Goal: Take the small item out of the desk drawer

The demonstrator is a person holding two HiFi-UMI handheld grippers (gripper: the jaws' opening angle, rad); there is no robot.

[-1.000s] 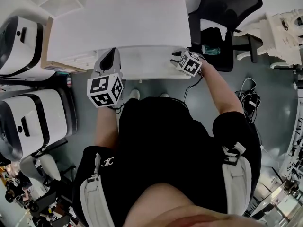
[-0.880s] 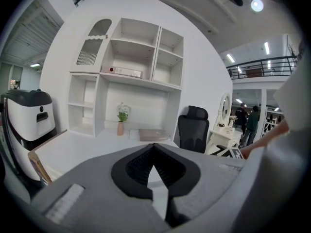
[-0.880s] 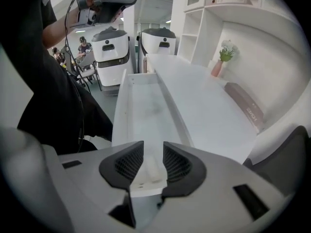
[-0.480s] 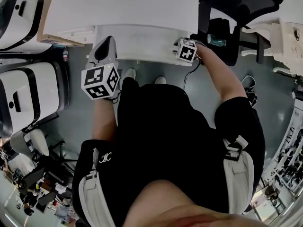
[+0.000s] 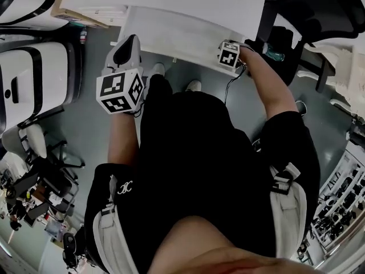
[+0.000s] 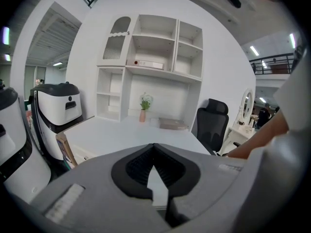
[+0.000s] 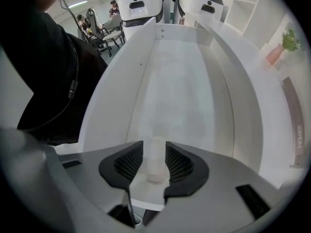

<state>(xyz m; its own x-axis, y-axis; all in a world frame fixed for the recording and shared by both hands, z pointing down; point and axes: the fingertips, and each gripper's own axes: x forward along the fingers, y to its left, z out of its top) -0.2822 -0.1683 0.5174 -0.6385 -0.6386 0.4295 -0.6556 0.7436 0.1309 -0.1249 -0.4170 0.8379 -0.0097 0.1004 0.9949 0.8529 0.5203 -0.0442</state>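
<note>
The white desk drawer (image 5: 171, 39) stands pulled out toward me. In the right gripper view I look straight down into the drawer (image 7: 121, 81). A small pale cylindrical item (image 7: 155, 165) lies on its floor near the front. My right gripper (image 7: 154, 148) has just been opening its jaws; they straddle the item with its pads (image 7: 130, 161) close beside it, not clamped. In the head view only the right marker cube (image 5: 229, 55) shows, over the drawer's right end. My left gripper (image 5: 130, 43) hovers at the drawer's left front corner, its jaws (image 6: 154, 147) shut on nothing, pointing across the desk top (image 6: 126, 132).
White machines (image 5: 23, 79) stand at the left beside a cardboard box (image 5: 74, 13). A black office chair (image 5: 296, 16) is at the right. A shelf unit (image 6: 150, 76) and a potted plant (image 6: 145, 106) are behind the desk. My shoes (image 5: 157, 70) are under the drawer.
The right gripper has sunk down into the drawer and looks smaller in the head view. The left gripper has dropped a little and shifted along the drawer's left corner.
</note>
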